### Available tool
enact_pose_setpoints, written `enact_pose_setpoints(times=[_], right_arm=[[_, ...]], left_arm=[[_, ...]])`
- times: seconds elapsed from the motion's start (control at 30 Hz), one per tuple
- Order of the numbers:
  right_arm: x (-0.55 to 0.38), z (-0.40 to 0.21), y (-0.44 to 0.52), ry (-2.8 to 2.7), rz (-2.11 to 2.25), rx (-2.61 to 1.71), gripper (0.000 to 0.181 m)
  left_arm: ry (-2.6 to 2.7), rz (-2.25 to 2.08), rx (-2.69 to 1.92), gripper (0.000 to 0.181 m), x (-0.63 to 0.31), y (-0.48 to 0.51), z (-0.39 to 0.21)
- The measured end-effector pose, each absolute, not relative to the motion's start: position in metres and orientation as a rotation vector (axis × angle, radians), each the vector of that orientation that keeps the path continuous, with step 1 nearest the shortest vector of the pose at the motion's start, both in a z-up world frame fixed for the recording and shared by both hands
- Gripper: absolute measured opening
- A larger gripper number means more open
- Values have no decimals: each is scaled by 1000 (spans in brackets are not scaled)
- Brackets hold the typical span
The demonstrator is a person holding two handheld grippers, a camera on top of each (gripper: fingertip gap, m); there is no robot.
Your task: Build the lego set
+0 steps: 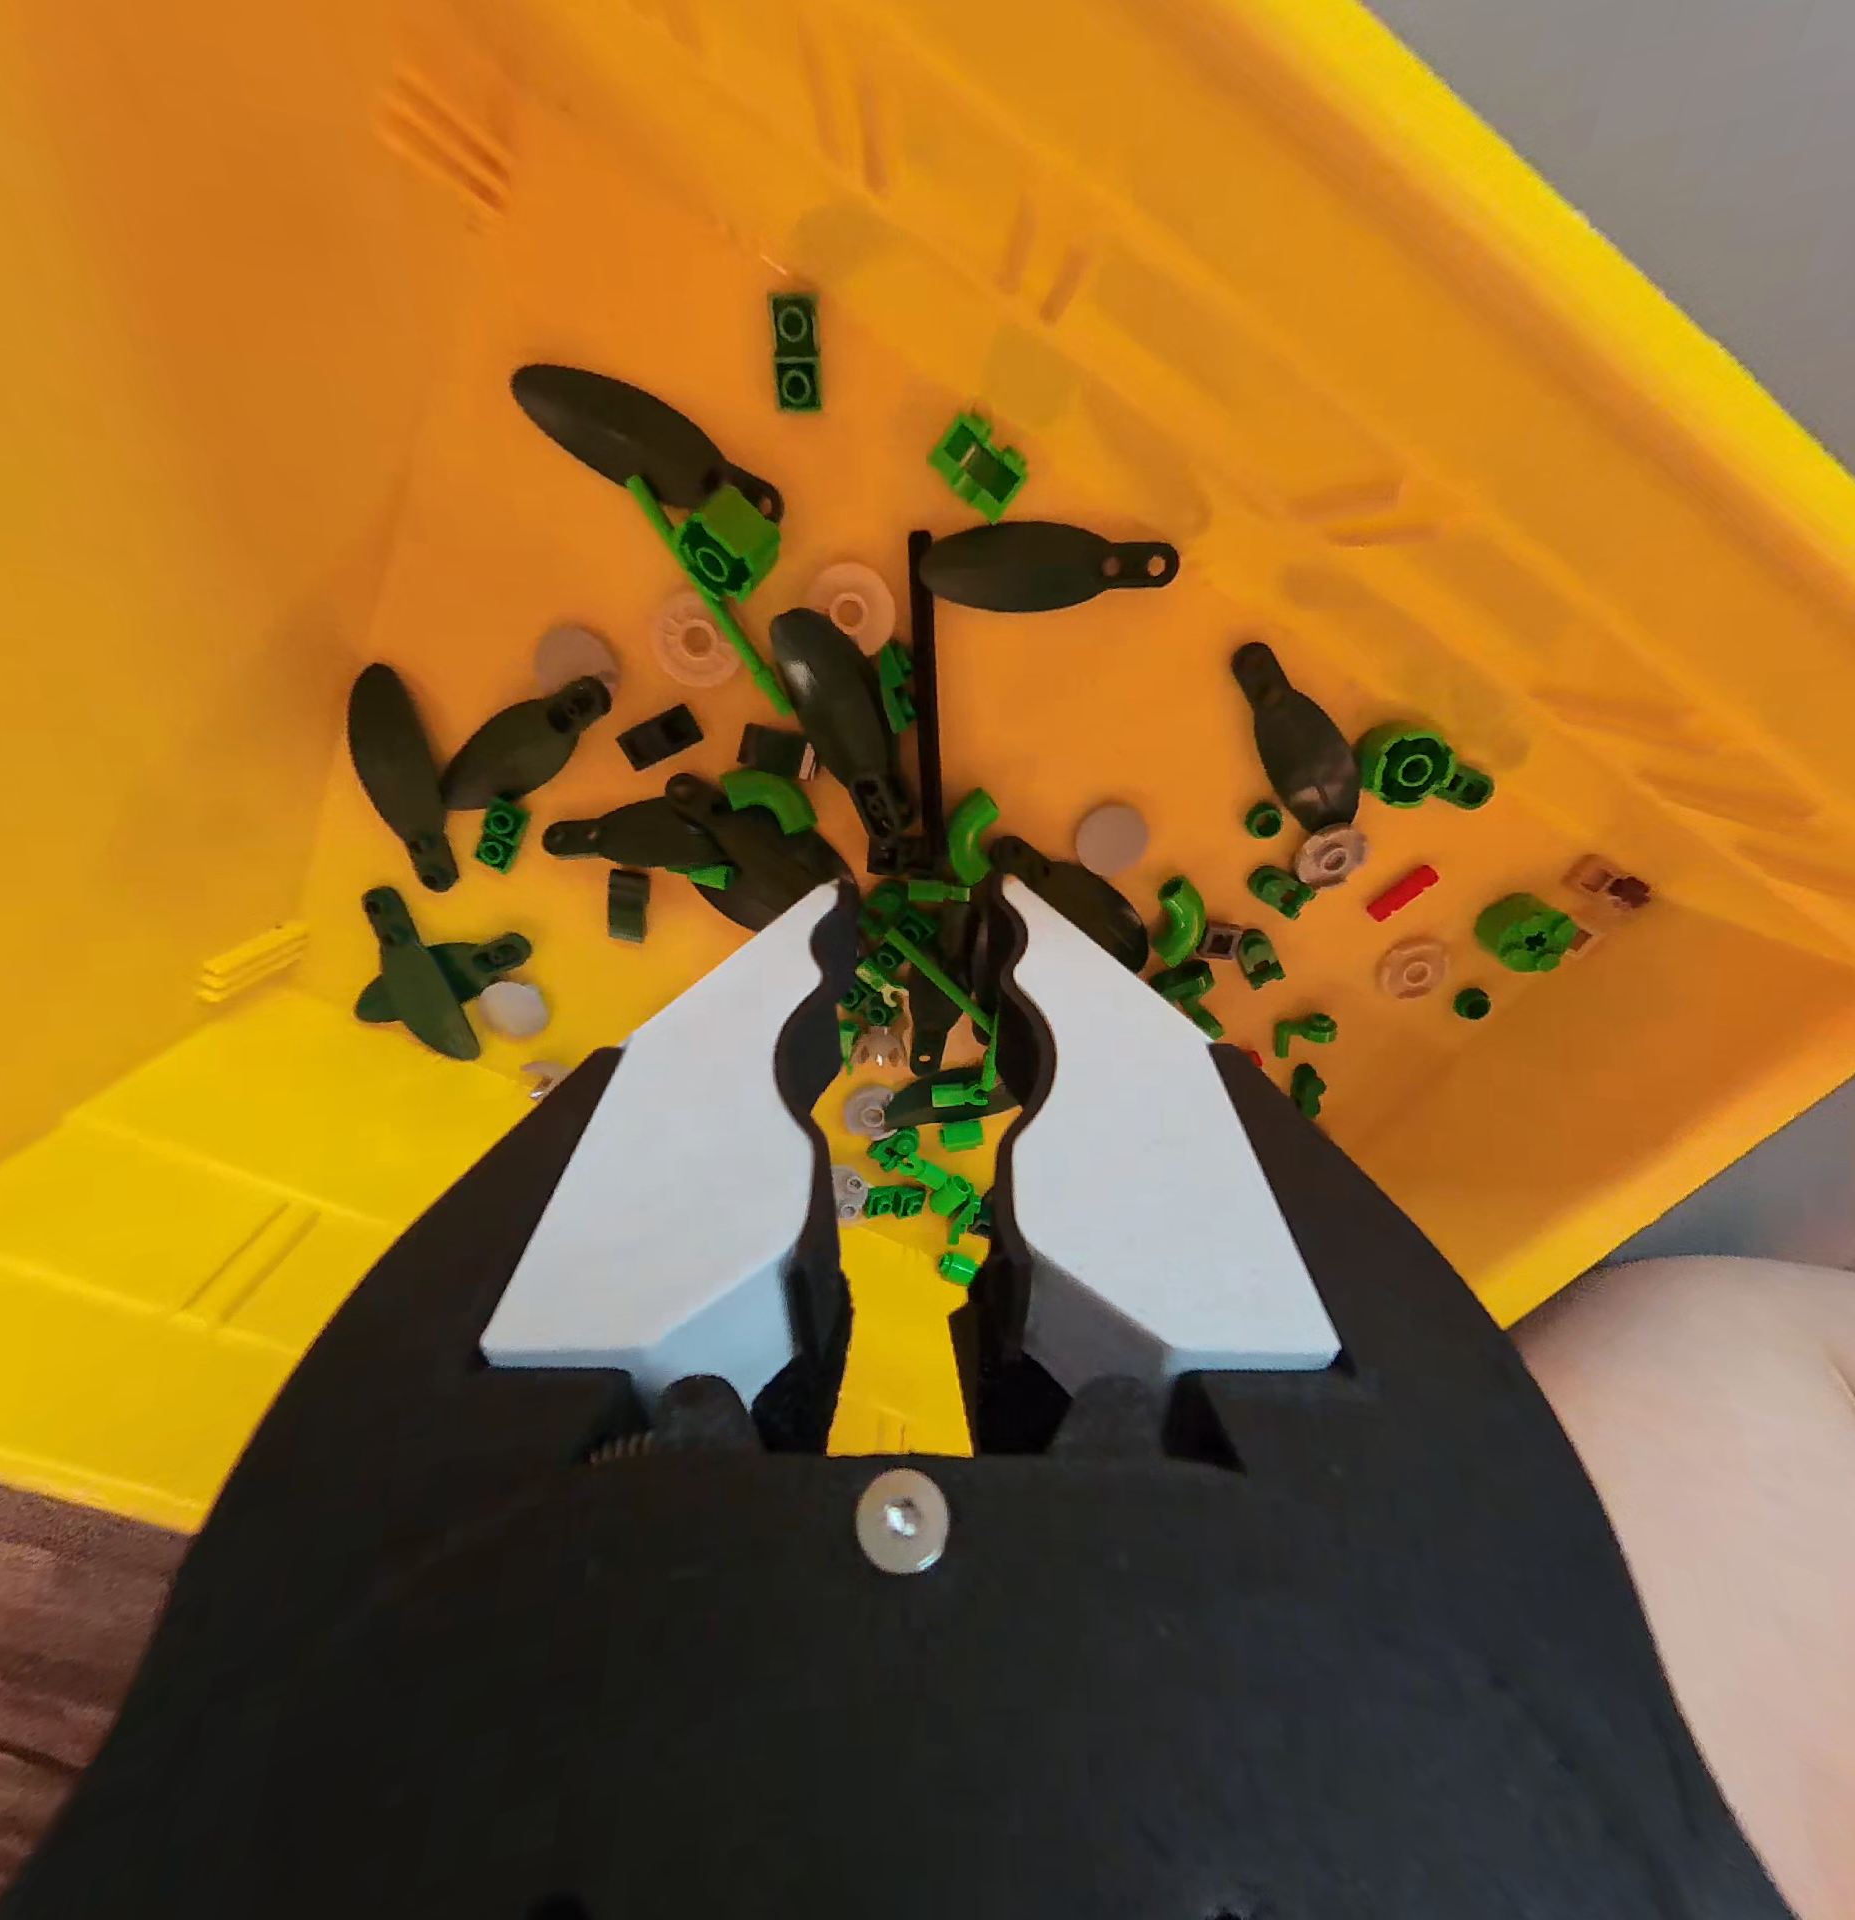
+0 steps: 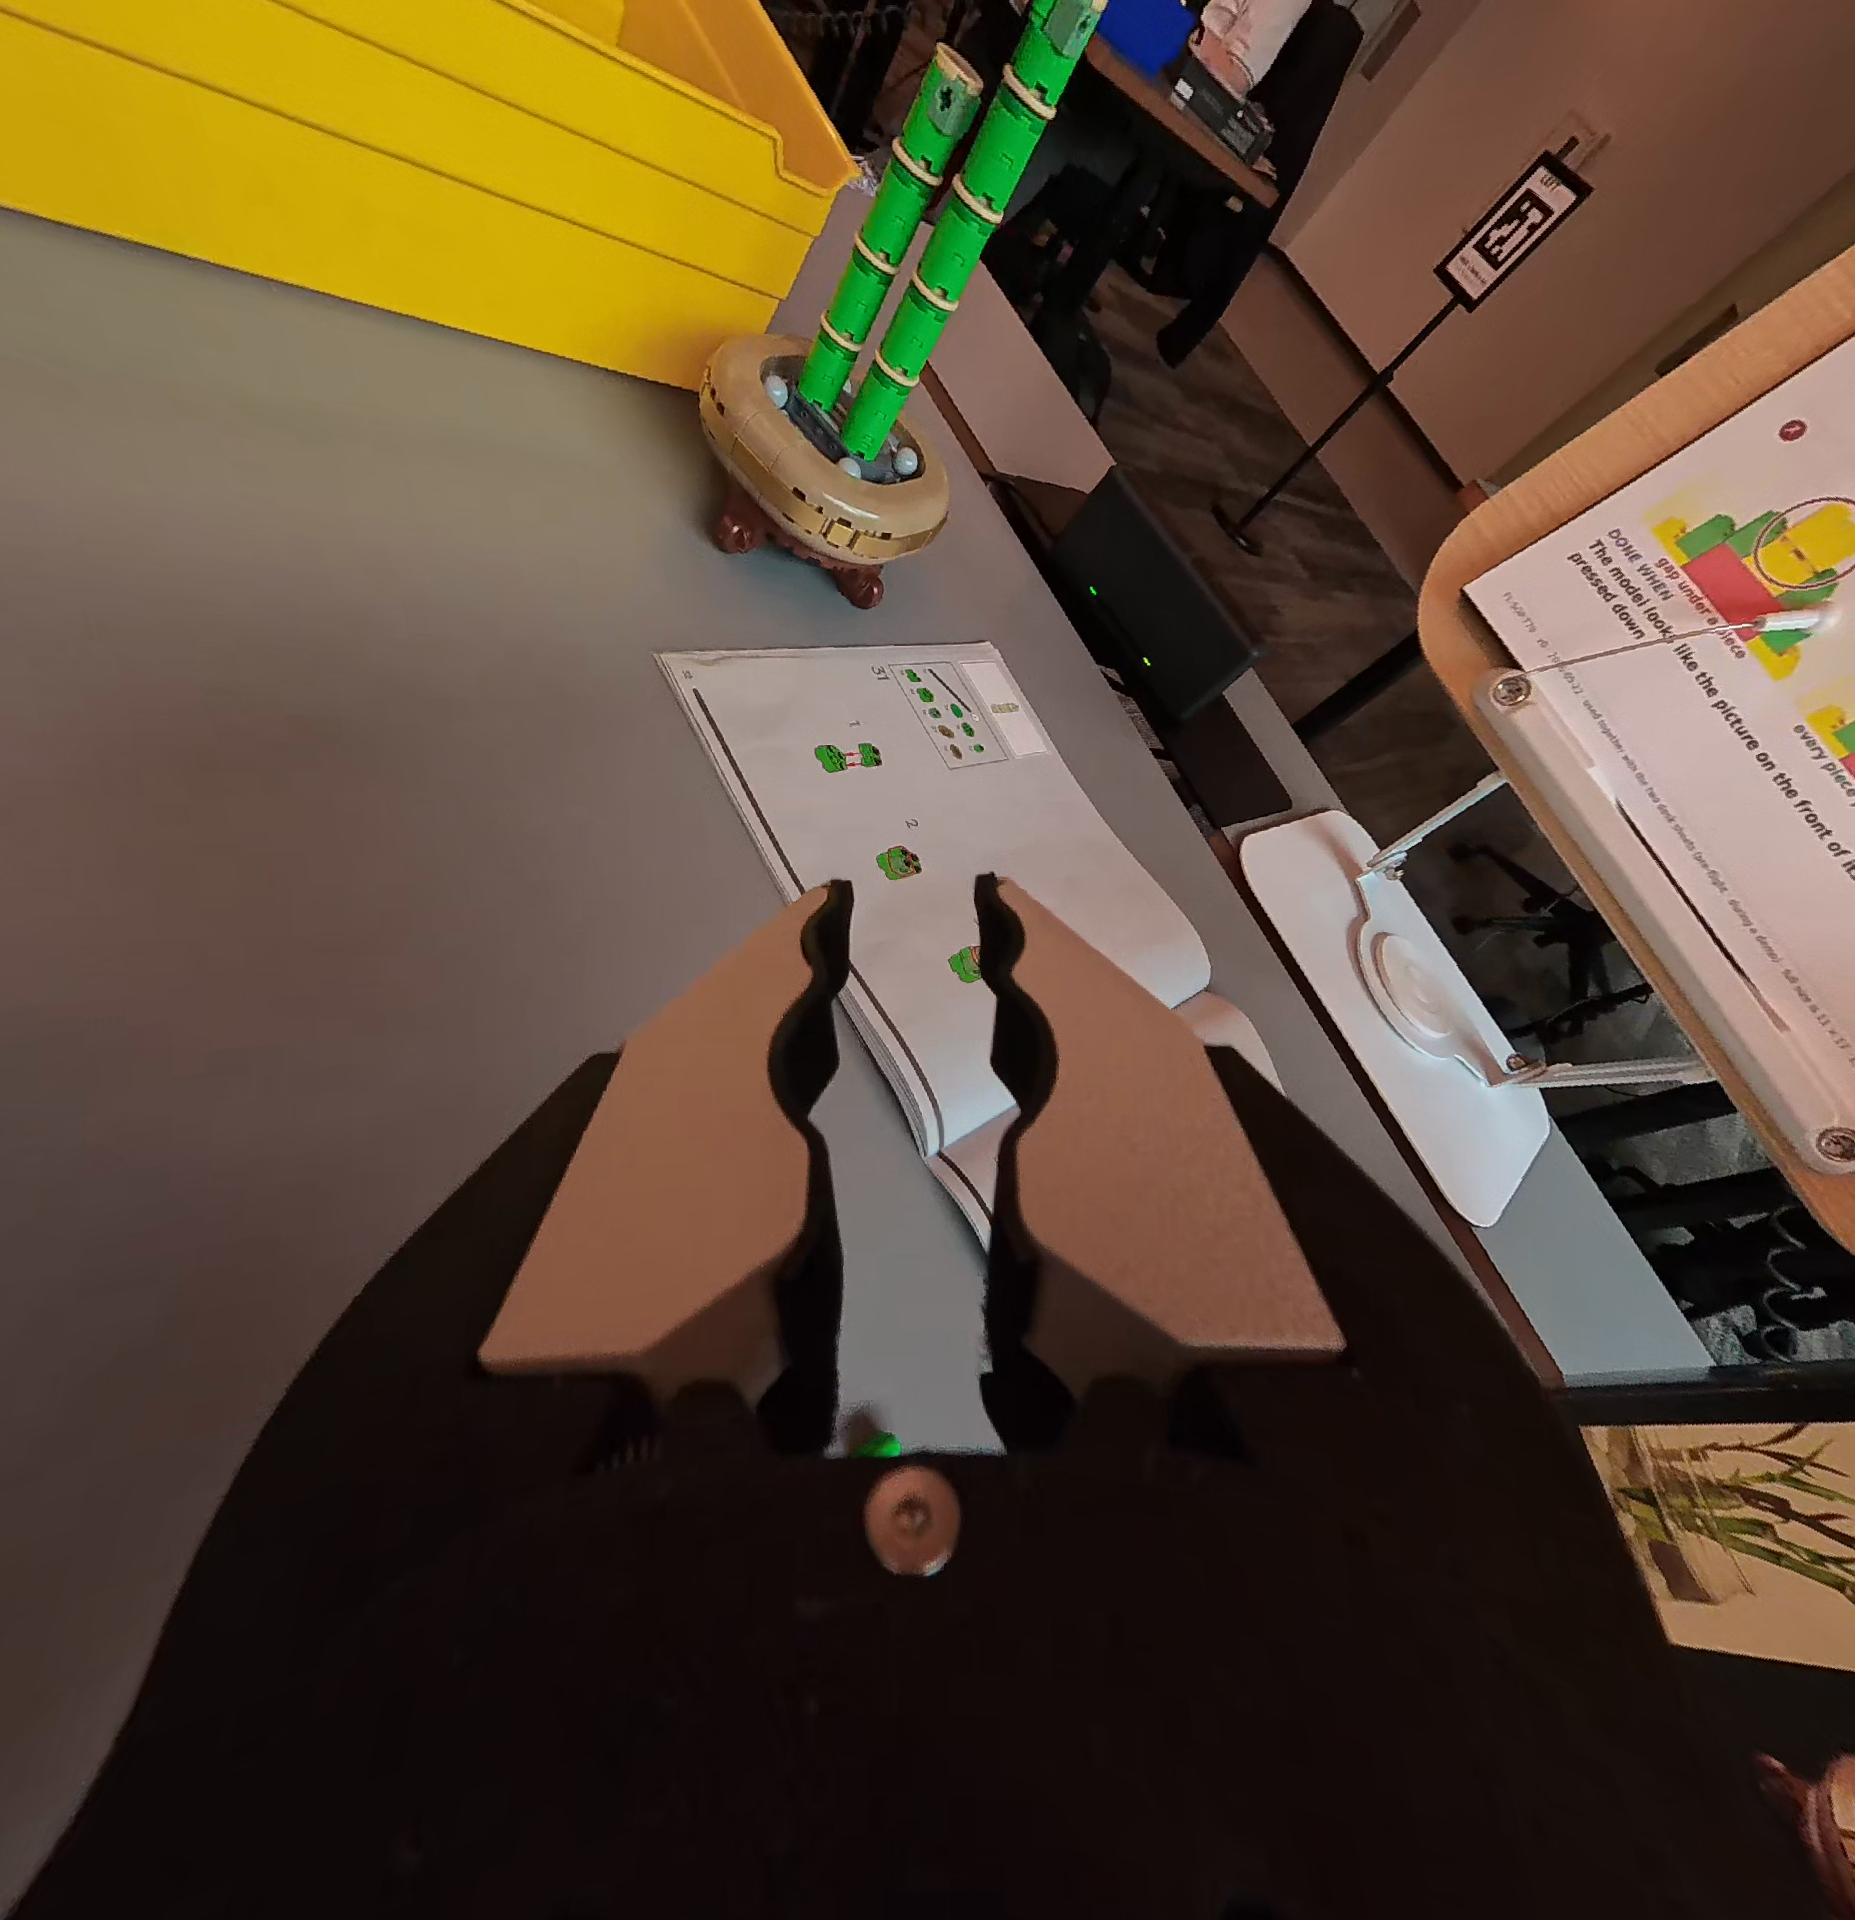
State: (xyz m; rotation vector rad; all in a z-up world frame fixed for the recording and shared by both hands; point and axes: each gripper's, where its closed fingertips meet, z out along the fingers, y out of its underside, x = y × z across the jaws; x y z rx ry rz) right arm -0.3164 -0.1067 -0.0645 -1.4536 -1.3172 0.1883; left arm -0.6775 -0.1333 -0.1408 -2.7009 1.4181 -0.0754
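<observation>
In the left wrist view a yellow bin (image 1: 1318, 343) holds several loose Lego pieces: dark green leaves (image 1: 616, 431), bright green bricks (image 1: 731, 545), curved green elbows (image 1: 970, 831), grey round plates (image 1: 1112, 837), a black rod (image 1: 925, 686) and a red piece (image 1: 1403, 894). My left gripper (image 1: 921, 888) is open, its tips just above the middle of the pile, holding nothing. In the right wrist view my right gripper (image 2: 912, 888) is open and empty over an open instruction booklet (image 2: 902, 769). The partly built model, two green bamboo stalks (image 2: 902, 270) in a tan pot (image 2: 829, 499), stands beyond it.
A grey table (image 2: 331, 727) carries the booklet, the model and the yellow bin (image 2: 383, 156) at its far left. A small green piece (image 2: 876, 1444) shows between the right fingers' bases. A wooden board with a printed sheet (image 2: 1681, 727) on a white stand (image 2: 1401, 997) is at the right.
</observation>
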Motion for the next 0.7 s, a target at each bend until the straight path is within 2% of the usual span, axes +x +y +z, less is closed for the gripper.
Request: enact_pose_setpoints(times=[0.7], right_arm=[[-301, -53, -105, -1312, 121, -1428, 21]], left_arm=[[1433, -88, -2805, 23, -681, -135, -160]])
